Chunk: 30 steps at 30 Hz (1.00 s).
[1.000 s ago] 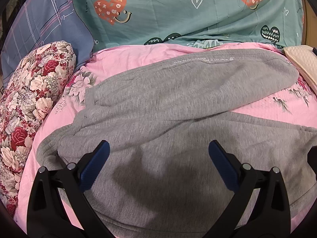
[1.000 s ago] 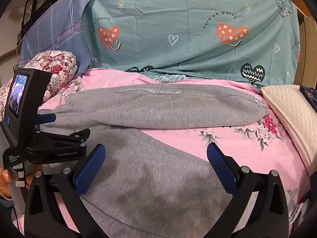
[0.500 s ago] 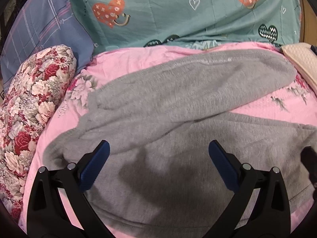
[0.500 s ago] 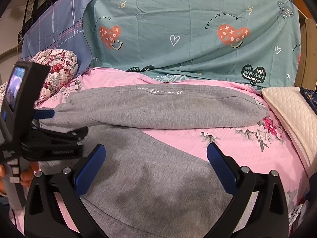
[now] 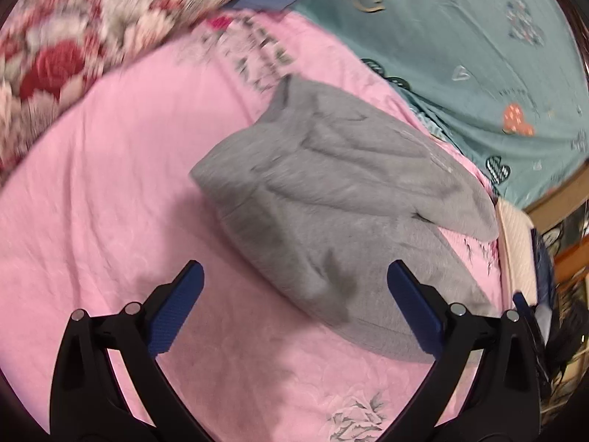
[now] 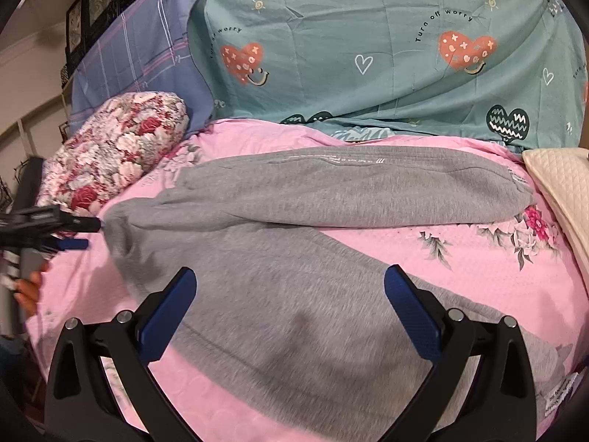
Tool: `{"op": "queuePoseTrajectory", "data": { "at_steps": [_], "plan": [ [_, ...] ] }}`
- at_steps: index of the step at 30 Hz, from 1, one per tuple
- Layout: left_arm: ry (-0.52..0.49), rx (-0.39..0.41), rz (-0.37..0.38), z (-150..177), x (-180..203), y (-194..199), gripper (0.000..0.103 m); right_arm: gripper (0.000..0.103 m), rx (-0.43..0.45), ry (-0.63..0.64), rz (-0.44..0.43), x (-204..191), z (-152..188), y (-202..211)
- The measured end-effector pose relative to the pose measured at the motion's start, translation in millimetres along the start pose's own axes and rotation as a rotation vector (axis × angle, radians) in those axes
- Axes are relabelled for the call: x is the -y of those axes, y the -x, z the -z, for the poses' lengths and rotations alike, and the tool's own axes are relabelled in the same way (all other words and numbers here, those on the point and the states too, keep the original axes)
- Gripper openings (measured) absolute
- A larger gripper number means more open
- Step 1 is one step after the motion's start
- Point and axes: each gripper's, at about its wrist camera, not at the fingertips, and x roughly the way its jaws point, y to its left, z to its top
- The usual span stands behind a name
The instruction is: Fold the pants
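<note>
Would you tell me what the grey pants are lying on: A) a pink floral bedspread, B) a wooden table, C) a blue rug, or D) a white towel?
A: the pants lie spread on the pink floral bedspread, legs apart.

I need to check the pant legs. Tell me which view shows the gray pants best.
The right wrist view: the gray pants lie sharp across the pink bedspread, both legs spread apart. The left wrist view shows them blurred and foreshortened from the waist end.
</note>
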Motion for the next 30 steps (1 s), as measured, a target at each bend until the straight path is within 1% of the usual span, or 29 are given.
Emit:
{"op": "queuePoseTrajectory", "data": {
  "at_steps": [2,3,5,9,11,13,14,15,16,17,18,19,21,24,26,28,29,30],
  "plan": [
    [0.023,-0.046,0.014,-0.7,-7.8,-17.8,0.101,0.102,-0.007,-0.009,-0.001,7.9,3.2,18.9],
    [0.025,-0.067,0.024,-1.3,-8.7,-26.0,0.101,0.102,-0.010,-0.018,0.013,14.5,5.9,28.5],
    [0.025,-0.081,0.032,-2.9,-8.3,-37.1,0.101,0.102,-0.026,-0.068,0.059,37.1,13.4,47.4],
    [0.025,-0.093,0.042,-9.1,-8.3,-53.7,0.101,0.102,-0.091,-0.271,0.135,101.3,41.2,87.0],
    [0.035,-0.095,0.045,-11.9,-7.8,-60.2,0.100,0.102,-0.119,-0.403,0.172,134.7,63.2,109.0],
    [0.027,-0.076,0.055,-13.8,-5.1,-62.0,0.098,0.102,-0.132,-0.518,0.204,158.3,86.3,126.1],
    [0.024,-0.067,0.059,-13.9,-4.5,-61.7,0.090,0.102,-0.135,-0.565,0.213,166.3,96.5,132.0],
    [0.015,-0.069,0.071,-13.8,-3.6,-62.7,0.068,0.102,-0.130,-0.605,0.211,172.2,105.7,137.1],
    [0.001,-0.085,0.081,-13.3,-2.1,-65.3,0.059,0.102,-0.126,-0.634,0.205,176.5,114.1,140.8],
    [-0.015,-0.080,0.066,-12.3,-2.3,-65.2,0.049,0.102,-0.128,-0.660,0.206,180.4,121.7,142.3],
    [-0.040,-0.070,0.049,-11.3,-0.5,-64.9,0.037,0.102,-0.133,-0.684,0.217,183.4,127.3,141.9],
    [-0.068,-0.071,0.033,-10.0,1.5,-65.3,0.035,0.102,-0.133,-0.705,0.219,186.5,131.2,141.6],
    [-0.083,-0.066,0.026,-8.3,1.5,-64.4,0.030,0.098,-0.124,-0.738,0.185,191.5,134.8,136.0],
    [-0.082,-0.066,0.023,-10.6,1.6,-64.6,0.029,0.089,-0.134,-0.747,0.145,194.2,134.6,119.1],
    [-0.077,-0.066,0.022,-11.9,2.0,-67.1,0.029,0.086,-0.153,-0.732,0.160,196.9,132.9,108.3],
    [-0.066,-0.065,0.033,-13.9,3.2,-70.5,0.035,0.085,-0.178,-0.737,0.188,201.8,133.6,98.6],
    [-0.059,-0.062,0.049,-14.2,4.3,-71.3,0.043,0.085,-0.188,-0.742,0.203,203.9,134.7,94.6],
    [-0.062,-0.059,0.054,-13.5,5.9,-71.3,0.047,0.085,-0.203,-0.744,0.215,204.8,135.8,91.8]
  ]
}}
